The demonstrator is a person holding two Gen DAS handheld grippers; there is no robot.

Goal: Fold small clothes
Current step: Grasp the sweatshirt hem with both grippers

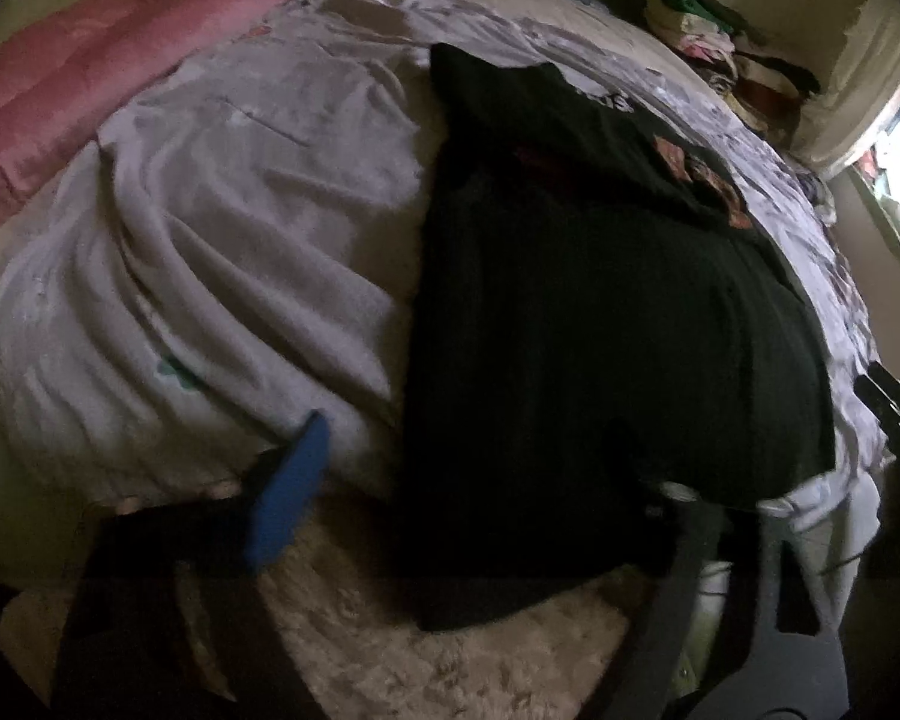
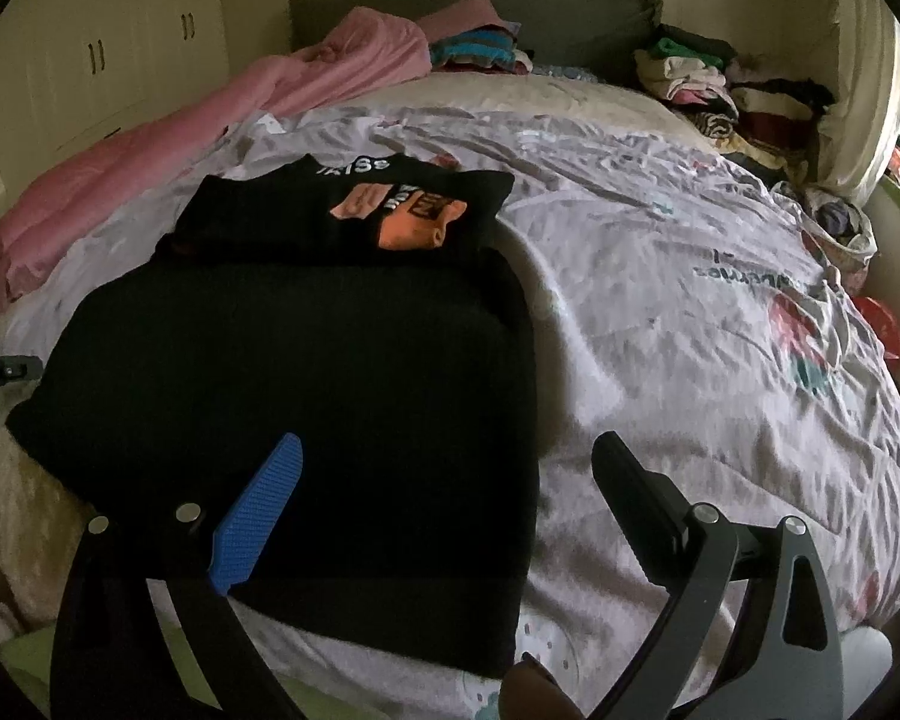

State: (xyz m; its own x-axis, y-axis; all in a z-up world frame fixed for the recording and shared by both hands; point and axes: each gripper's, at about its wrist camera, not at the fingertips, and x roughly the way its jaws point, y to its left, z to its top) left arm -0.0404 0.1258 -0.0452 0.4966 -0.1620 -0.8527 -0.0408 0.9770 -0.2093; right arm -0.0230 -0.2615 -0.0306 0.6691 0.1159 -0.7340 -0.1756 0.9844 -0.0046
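Black knit fabric, a folded sweater [image 2: 306, 372], is spread on the pale bedsheet [image 2: 660, 300] at the bed's near edge, with a black printed shirt [image 2: 378, 204] lying just beyond it. Over its near corner the right gripper [image 2: 450, 480] is held with jaws spread apart. The left gripper [image 1: 480, 480] straddles the sweater's edge; whether it is pinched cannot be told.
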